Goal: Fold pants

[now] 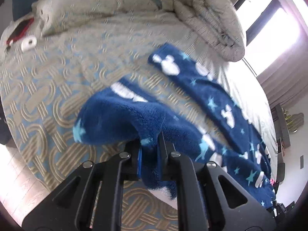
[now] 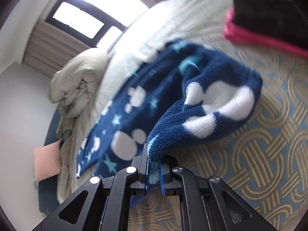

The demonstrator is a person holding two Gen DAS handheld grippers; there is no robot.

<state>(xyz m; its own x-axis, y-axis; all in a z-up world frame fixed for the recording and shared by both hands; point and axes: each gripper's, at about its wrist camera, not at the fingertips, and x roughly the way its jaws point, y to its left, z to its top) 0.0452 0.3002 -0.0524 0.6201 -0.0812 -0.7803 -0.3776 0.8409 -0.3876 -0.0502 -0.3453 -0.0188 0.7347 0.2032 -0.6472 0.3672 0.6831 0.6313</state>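
Observation:
The pants (image 1: 221, 104) are dark blue fleece with white shapes and light blue stars. They lie partly spread across a bed with a beige and blue patterned cover (image 1: 48, 88). My left gripper (image 1: 149, 144) is shut on a bunched blue edge of the pants and holds it above the cover. My right gripper (image 2: 154, 159) is shut on another edge of the pants (image 2: 211, 104), which drapes up and away over the bed. Both views are motion-blurred.
A crumpled beige duvet (image 1: 209, 19) lies at the bed's far side by the window. A red and black phone (image 1: 19, 30) and a small white object (image 1: 28, 42) lie on the cover. A pink and black folded stack (image 2: 265, 25) and a pink pillow (image 2: 47, 161) show in the right wrist view.

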